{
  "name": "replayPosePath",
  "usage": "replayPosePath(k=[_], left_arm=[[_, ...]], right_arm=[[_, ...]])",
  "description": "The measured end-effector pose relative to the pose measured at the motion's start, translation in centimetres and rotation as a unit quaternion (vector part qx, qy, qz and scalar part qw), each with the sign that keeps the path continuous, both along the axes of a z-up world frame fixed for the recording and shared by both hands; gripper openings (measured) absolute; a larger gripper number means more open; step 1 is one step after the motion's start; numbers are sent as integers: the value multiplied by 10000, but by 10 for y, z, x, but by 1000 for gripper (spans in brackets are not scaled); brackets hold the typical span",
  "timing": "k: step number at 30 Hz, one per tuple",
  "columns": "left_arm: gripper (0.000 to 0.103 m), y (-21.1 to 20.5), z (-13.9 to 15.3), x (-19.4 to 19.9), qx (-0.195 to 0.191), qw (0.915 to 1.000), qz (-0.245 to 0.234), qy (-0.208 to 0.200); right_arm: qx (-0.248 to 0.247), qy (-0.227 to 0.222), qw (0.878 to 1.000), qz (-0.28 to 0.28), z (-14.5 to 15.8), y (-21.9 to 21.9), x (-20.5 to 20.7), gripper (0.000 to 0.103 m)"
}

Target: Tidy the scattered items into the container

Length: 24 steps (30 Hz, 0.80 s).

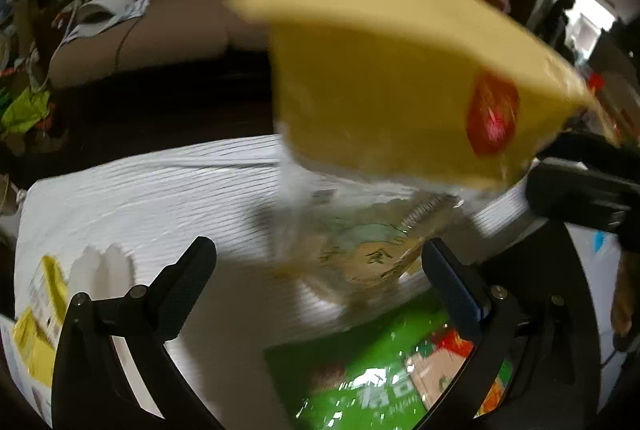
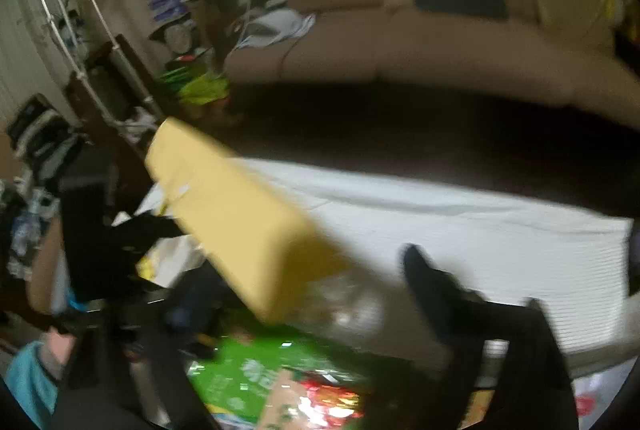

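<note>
Left wrist: yellow packet (image 1: pixel 384 78) (blurred) above spread left fingers (image 1: pixel 188 282).

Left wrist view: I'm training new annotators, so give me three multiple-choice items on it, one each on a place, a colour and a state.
1. Where is the green packet?
A. On the sofa
B. Low in the view, near the gripper's fingers
C. On top of the yellow bag

2. What colour is the round mark on the yellow bag?
A. Blue
B. Black
C. Red

3. How does the left gripper stand?
A. Open, gripping nothing
B. Shut on the yellow bag
C. Shut on the green packet

Answers:
1 B: the green packet lies at the bottom edge, by the fingers.
2 C: the yellow bag bears a red mark.
3 A: the left gripper has its fingers wide apart, clear of the bag.
</note>
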<state>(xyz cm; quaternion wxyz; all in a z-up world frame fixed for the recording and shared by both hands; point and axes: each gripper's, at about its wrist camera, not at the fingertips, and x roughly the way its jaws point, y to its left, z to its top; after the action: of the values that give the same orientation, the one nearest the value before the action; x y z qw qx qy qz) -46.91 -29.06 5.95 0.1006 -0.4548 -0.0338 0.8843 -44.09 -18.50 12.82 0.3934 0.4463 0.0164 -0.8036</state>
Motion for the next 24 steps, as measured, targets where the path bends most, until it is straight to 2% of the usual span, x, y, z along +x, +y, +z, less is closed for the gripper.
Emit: replayPosePath(k=[1, 2, 4, 6, 7, 11, 13, 15, 16, 20, 23, 24], left_arm=[[103, 5, -2, -2, 28, 10000, -61, -2], [102, 10, -3, -3, 48, 9999, -90, 5], [97, 18, -1, 1, 147, 9997, -165, 98], [94, 26, 3, 9, 154, 9994, -191, 227], [85, 27, 7, 14, 192, 9992, -169, 307], [77, 17, 34, 45, 475, 9964, -107, 698], [61, 15, 49, 65, 578, 9947, -113, 842], [57, 16, 73, 91, 612, 9925, -117, 1048], [55, 19, 85, 104, 637, 9912, -167, 1148], [55, 47, 141, 150, 986, 9841, -593, 1349], [59, 77, 178, 179, 728, 9828, -742, 1527], [66, 82, 183, 184, 706, 9839, -707, 1479]], right_arm=[[-73, -138, 9999, 13, -4, -2, -1, 44], [-196, -217, 9996, 47, -5, -2, -1, 43], [-463, -377, 9981, 176, -3, -3, 4, 32], [-579, -447, 9969, 298, 2, -6, 11, 28], [-624, -463, 9963, 378, 6, -8, 17, 24], [-810, -530, 9933, 633, 25, -12, 49, 24], [-1143, -703, 9881, 755, 39, -9, 65, 19], [-1406, -682, 9836, 897, 63, -4, 88, 17], [-1511, -670, 9811, 1002, 75, 0, 100, 13], [-1720, -547, 9747, 1321, 131, 28, 143, 9], [-1481, -297, 9794, 1337, 163, 62, 169, 9], [-1356, -225, 9822, 1279, 169, 74, 175, 9]])
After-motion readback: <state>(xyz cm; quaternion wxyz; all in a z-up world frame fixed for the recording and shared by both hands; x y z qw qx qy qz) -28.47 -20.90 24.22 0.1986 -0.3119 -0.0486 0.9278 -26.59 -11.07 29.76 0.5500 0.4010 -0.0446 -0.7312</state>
